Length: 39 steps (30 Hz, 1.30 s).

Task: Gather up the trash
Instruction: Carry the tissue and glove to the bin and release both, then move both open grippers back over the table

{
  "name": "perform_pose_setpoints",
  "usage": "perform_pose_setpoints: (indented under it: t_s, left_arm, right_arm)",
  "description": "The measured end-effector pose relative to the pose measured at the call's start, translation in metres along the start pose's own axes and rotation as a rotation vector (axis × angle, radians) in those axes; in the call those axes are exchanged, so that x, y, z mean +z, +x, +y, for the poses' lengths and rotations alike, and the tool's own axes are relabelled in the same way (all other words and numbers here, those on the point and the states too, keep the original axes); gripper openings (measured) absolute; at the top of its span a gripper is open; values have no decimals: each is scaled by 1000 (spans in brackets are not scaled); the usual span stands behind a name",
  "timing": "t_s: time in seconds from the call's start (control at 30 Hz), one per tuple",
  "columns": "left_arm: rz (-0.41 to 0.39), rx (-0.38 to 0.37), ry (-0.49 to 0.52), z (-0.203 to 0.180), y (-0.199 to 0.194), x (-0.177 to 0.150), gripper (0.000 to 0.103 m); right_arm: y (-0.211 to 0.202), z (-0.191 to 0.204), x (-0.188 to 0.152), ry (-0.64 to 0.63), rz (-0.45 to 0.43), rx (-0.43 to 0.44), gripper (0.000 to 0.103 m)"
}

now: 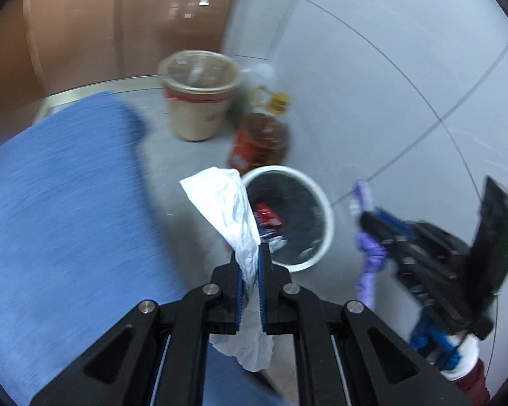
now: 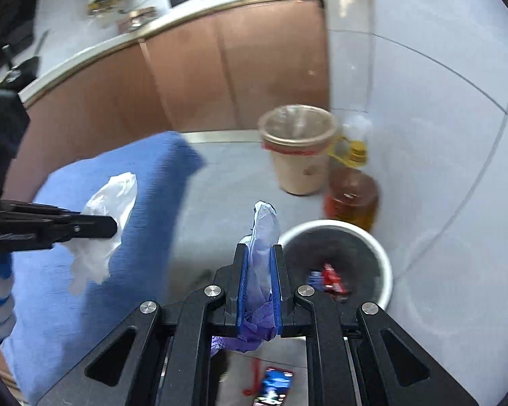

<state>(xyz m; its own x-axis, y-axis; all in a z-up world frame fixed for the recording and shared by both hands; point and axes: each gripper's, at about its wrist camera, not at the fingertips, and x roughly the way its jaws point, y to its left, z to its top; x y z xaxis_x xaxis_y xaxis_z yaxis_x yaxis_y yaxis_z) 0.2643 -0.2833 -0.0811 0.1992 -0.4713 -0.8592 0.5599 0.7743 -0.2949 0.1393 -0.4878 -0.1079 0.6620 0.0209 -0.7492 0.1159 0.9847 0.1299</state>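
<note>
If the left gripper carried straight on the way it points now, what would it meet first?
Probably the white-rimmed bin. The left gripper, shut on a crumpled white wrapper, points down toward the bin's near left edge, so it would likely meet the rim or black liner. Motion blur leaves depth unclear.

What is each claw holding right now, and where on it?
Left claw pinches a crumpled white tissue near its middle. Right claw grips a purple glove around its middle.
</note>
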Motion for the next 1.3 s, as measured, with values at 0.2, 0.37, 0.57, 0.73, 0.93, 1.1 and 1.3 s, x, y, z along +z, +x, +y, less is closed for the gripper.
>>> perform_pose_setpoints:
  t_s: [0.2,0.37,0.57,0.73,0.93,1.1,1.3]
  left_arm:
    - [38,-55,33,-43,75,37,8]
    - [52,-93,2,-50,118,46,14]
    - [47,-110,-51,-43,150,52,52]
    - [33,-125,-73,-35,150,50,52]
    - [-42,-87,-80,-27,112,41,52]
    - [-127,-38,-84,-21,57,22,52]
    - [-225,30,-102,-10,-18,-16,52]
  right_arm:
    - [38,-34,2,9,33,-99,13]
    - [66,-48,8,4,57,-163,14]
    - [93,-58,9,15,83,-203,21]
    - [99,-55,7,11,86,-212,34]
    - [81,-42,7,27,55,-190,35]
    - [48,-16,13,14,1,-152,37]
    - [-7,35,19,-57,-78,-93,39]
